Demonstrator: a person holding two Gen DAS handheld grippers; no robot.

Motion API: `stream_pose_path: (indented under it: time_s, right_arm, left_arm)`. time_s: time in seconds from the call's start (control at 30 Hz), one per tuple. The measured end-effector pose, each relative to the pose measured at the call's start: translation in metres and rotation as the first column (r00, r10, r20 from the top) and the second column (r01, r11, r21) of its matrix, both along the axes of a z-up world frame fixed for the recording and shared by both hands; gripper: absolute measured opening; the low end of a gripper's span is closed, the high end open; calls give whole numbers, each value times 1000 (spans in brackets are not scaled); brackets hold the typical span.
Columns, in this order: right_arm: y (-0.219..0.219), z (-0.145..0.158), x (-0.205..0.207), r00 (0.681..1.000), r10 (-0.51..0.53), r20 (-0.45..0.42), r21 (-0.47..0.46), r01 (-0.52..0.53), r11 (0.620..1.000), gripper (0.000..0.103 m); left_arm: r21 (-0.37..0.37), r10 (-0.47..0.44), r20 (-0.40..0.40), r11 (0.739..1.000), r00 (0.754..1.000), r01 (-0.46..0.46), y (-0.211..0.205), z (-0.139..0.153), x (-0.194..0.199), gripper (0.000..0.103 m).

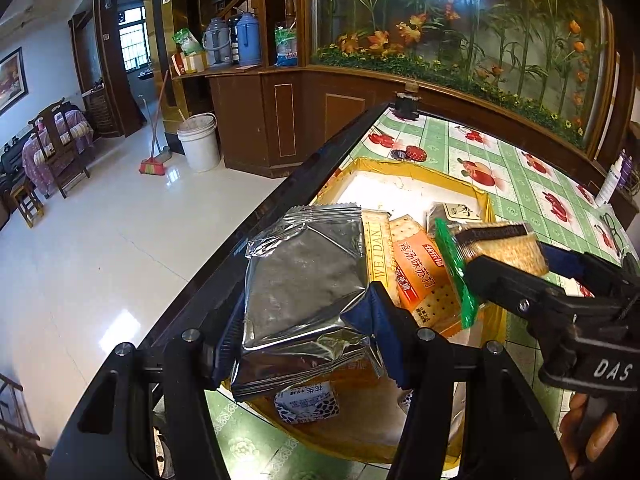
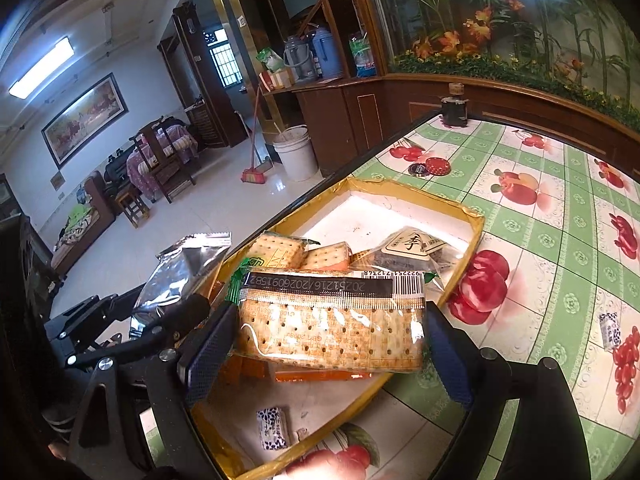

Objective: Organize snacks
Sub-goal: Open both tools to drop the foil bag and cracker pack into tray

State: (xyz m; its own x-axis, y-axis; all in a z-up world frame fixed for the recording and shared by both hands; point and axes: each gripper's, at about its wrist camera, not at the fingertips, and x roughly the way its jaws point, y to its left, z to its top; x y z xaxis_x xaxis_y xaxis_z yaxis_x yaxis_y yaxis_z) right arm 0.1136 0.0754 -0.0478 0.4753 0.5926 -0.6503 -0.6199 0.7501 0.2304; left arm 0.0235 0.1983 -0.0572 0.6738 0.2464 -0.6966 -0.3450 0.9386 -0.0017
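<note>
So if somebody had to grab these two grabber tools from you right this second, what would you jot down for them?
Left gripper: shut on a silver foil packet, held above the near end of the yellow tray.
Right gripper: shut on a clear cracker pack, also above the tray.
In the tray: more cracker packs, a dark packet and a small blue-and-white candy.
Done: several snacks already in the tray.
Left: set down both held packs. One small candy sits out on the tablecloth, probably next to collect.
</note>
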Motion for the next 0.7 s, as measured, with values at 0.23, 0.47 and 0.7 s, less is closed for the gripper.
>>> stream_pose_path:
  time_s: [0.23, 0.47, 0.7]
  right_arm:
    - [7, -3, 21, 1000, -16, -22, 12, 16, 1000, 90]
    - [19, -10, 49, 998, -33, -45, 2, 33, 999, 90]
    - [27, -15, 62, 998, -36, -48, -16, 35, 999, 91]
  left_arm:
    - [-8, -15, -25, 1000, 1000, 15, -2, -7, 6, 58]
    - [-7, -35, -47, 999, 998, 34, -7, -12, 15, 58]
    - [-6, -42, -52, 999, 998, 42, -8, -13, 20, 58]
